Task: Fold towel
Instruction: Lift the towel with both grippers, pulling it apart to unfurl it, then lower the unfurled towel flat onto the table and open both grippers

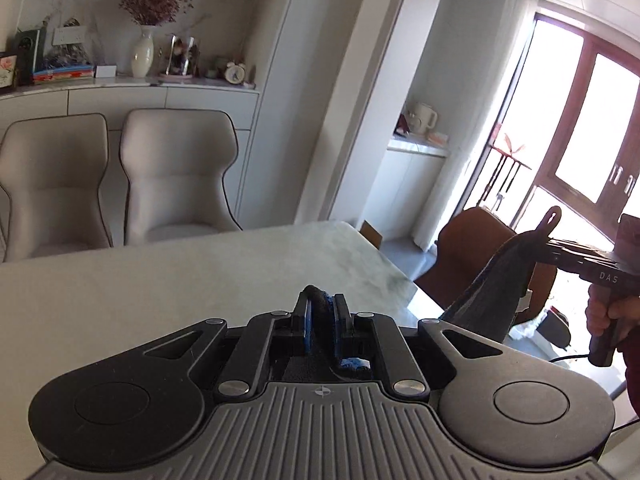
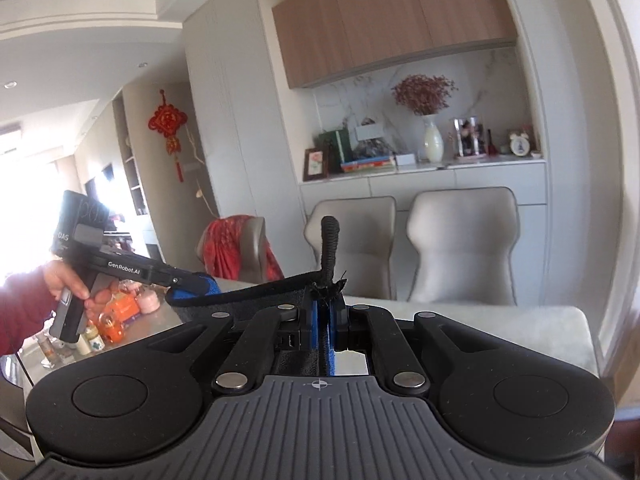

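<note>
Both grippers were up above the pale marble-look worktop (image 1: 168, 276), w/ the dark grey-black terry towel (image 1: 490, 288) strung between them, off the surface.

L gripper (image 1: 323, 312): jaws pressed together on a towel edge; a rolled dark hem stuck up between the blue-lined pads, w/ a bit of blue trim showing lower in the gap. Seen from the R wrist cam, the same L gripper (image 2: 192, 282) sat at left, held by a hand (image 2: 66, 280) in a dark red sleeve, blue pad wrapped against the cloth.

R gripper (image 2: 323, 312): jaws also pinched on the towel; a black corded hanging loop (image 2: 330, 246) stood upright above the tips, frayed threads at its base. From there the bound towel edge ran left to the L gripper, sagging slightly. In the L wrist cam the R gripper (image 1: 540, 242) appeared at far right w/ the towel hanging down from its tips in a dark drape; the person's hand (image 1: 608, 312) gripped its handle.

Surroundings: two beige upholstered chairs (image 1: 116, 176) behind the worktop; a white vase of dried pinkish flowers (image 1: 144, 56) on a sideboard shelf; a brown chair (image 1: 476, 256) near the bright glass doors. R cam also showed a chair draped w/ a red cloth (image 2: 234, 248) and a red knot ornament (image 2: 168, 124) on the wall. Orange packets and small jars (image 2: 120, 312) lay on the far left surface; details too small to tell.
</note>
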Demonstrator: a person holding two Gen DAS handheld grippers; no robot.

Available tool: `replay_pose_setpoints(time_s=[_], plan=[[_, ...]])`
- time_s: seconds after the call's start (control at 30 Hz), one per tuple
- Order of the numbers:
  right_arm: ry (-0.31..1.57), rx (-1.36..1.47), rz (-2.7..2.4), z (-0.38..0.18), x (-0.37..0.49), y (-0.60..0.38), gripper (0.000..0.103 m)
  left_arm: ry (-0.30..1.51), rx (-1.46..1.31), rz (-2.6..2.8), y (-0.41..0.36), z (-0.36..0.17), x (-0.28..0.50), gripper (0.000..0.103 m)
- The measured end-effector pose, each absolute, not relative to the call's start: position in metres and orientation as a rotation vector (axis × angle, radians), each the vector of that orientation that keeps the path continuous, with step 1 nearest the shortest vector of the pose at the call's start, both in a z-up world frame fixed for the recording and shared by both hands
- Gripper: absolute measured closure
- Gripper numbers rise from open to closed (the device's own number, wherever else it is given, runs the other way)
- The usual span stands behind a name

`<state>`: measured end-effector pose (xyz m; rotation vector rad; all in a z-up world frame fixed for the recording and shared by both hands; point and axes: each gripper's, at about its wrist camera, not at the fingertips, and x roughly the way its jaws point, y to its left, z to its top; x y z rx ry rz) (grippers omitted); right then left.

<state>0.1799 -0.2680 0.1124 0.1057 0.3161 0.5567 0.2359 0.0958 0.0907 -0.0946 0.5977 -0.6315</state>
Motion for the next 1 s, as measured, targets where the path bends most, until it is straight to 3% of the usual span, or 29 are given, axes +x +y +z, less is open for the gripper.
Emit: replay_pose_setpoints(time_s=[0.23,0.5,1.0], plan=[[0.253,0.039,0.574,0.157,0.239,-0.255,0.098,0.532,-0.090,-0.521,0.070,0.130,0.284,0.094],[0.197,-0.030,0.618,0.175,0.226,-0.249,0.098,0.478,-0.049,-0.494,0.071,0.156,0.289,0.094],[0.744,0.077,0.709,-0.005,0.125,-0.252,0.098,0.925,-0.216,-0.471,0.067,-0.033,0.147,0.094]])
